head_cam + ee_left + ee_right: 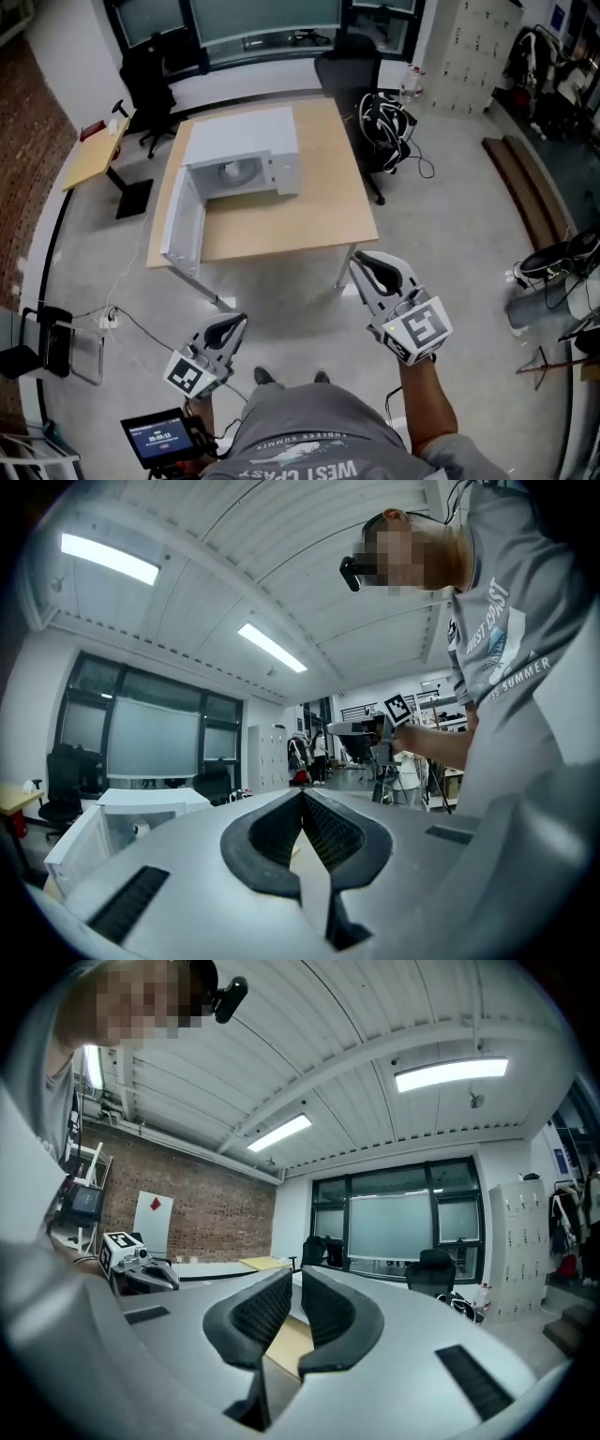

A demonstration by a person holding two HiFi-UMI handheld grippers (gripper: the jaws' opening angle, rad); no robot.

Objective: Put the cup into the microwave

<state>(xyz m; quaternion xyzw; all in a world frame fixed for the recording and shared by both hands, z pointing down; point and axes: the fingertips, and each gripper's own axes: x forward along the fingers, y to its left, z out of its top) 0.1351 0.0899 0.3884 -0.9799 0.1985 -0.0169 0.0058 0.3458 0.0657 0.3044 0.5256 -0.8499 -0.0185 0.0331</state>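
Left gripper (232, 328) is squeezed shut, right gripper (364, 264) a little apart, both empty. White cup (232, 172), maybe already inside the microwave (248, 136), looks light and breakable; hold its side.

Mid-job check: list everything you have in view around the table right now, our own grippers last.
table: one, light wood, middle of the floor
microwave: one, white, on the table's left half; its door hangs open to the left
office chairs: two, black, beyond the table by the windows
side desk: one, light wood, left of the table
cable bundle: one, black and white, by the table's far right corner
lockers: one bank, pale grey, far right
small screen: one, black, lit, bottom left
left gripper: one, grey, low left, jaws shut, empty
right gripper: one, grey, low right, jaws slightly apart, empty
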